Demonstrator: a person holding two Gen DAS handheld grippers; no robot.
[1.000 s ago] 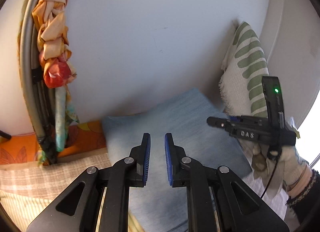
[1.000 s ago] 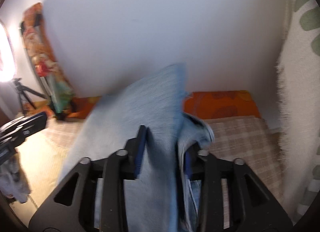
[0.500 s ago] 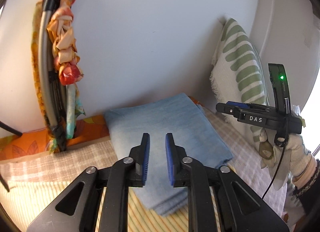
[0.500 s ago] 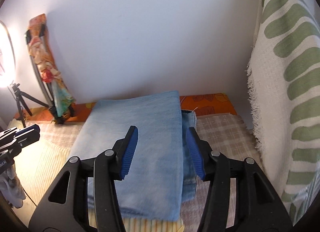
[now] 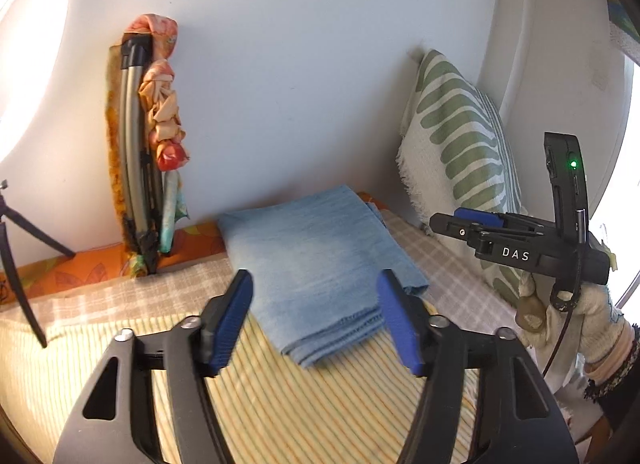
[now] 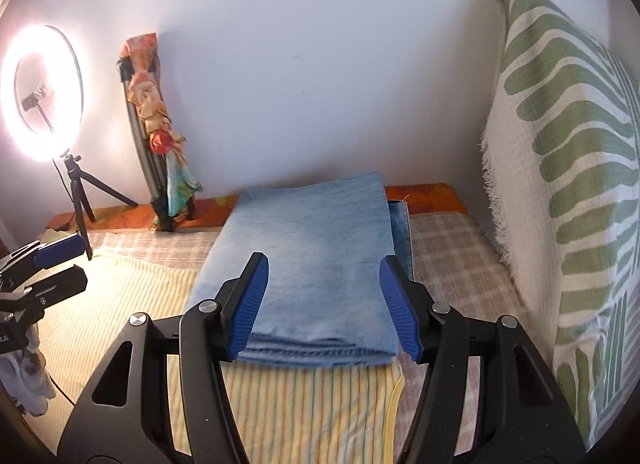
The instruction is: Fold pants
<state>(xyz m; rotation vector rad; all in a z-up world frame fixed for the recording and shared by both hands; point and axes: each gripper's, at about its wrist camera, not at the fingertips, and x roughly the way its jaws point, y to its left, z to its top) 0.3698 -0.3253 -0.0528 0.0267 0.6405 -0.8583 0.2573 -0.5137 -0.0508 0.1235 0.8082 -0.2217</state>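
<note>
Striped yellow bedding (image 6: 304, 404) and a checked cover (image 6: 452, 264) carry the folded blue pants (image 6: 316, 264), which lie flat by the wall, well apart from a green-patterned cushion (image 6: 568, 184) leaning to the right. A second ago the right gripper (image 6: 324, 304) had denim between its pads; its jaws have just been opening, now wide and empty above the pants' near edge. The left gripper (image 5: 314, 320), nearly closed before, has also just opened wide, holding nothing, with the pants now further off. A gloved right hand (image 5: 576, 312) grips its handle, tilted downward.
</note>
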